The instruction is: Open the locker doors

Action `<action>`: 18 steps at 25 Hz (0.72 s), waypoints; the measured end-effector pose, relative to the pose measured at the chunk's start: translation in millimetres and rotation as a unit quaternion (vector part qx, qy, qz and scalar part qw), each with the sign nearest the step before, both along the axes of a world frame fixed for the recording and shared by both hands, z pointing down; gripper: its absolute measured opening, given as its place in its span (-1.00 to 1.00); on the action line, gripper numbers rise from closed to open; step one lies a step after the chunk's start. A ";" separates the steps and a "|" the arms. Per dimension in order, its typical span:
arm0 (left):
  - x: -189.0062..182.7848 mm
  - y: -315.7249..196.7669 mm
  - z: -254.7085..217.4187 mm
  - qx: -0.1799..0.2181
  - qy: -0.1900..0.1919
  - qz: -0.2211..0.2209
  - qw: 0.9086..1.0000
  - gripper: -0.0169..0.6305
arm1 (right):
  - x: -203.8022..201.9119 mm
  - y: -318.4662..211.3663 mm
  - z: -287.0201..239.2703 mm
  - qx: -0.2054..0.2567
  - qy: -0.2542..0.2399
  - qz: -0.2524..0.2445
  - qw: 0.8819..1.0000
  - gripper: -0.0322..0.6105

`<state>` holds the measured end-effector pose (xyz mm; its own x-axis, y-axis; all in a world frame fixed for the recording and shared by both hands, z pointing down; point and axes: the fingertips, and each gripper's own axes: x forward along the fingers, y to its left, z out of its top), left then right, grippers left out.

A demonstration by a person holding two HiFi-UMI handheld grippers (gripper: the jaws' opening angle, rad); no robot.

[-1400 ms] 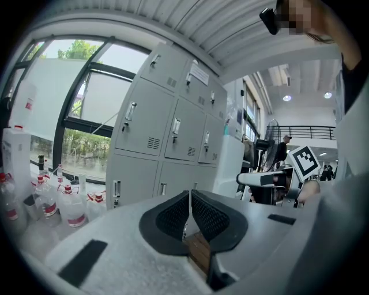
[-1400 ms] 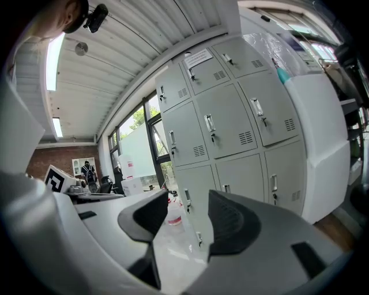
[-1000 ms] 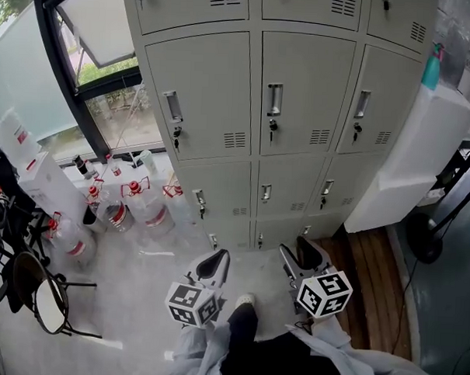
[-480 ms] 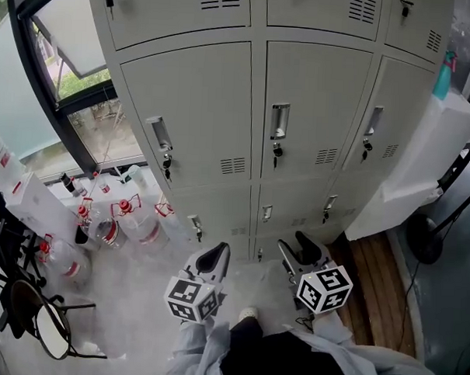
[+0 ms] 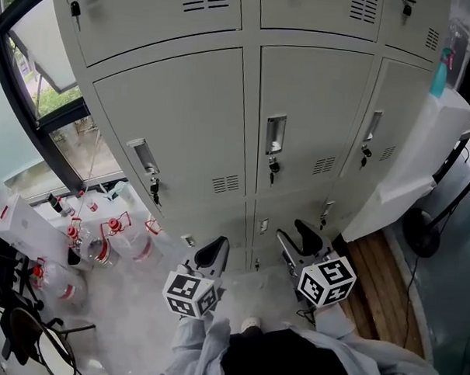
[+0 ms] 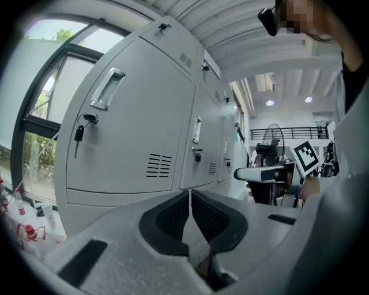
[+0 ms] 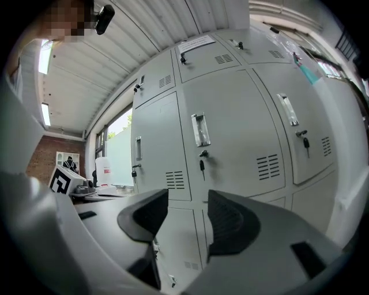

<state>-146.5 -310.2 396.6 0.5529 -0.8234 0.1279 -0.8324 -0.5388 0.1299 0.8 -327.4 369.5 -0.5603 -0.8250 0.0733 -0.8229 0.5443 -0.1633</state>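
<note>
Lockers: grey bank, every door in view closed, insides hidden. Middle door straight ahead of claws, apart from both. Clear red-capped jugs on floor left of lockers; contents unreadable. Left claw: jaws together, nothing held. Right claw: jaws apart, empty. Recessed handle on middle door; key hanging in lock beneath.

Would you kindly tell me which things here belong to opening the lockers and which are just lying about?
For the job: pale grey metal locker doors, silver recessed handles, dangling keys, shut left tool, open right tool.
Lying about: clear plastic jugs with red caps, teal spray bottle, white leaning panel.
</note>
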 end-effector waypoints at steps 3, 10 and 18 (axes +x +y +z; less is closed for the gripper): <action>-1.0 -17.8 -8.1 0.013 -0.002 0.008 1.000 -0.89 | -2.7 -15.1 -19.2 0.025 0.005 -0.002 1.000 -0.27; -5.9 -51.3 -44.6 0.063 -0.010 0.019 0.998 -0.89 | -16.1 -48.5 -69.3 0.080 0.005 -0.011 0.997 -0.27; -17.3 -79.4 -79.6 0.108 -0.022 0.014 0.994 -0.89 | -25.7 -86.3 -114.2 0.129 0.013 -0.001 0.992 -0.27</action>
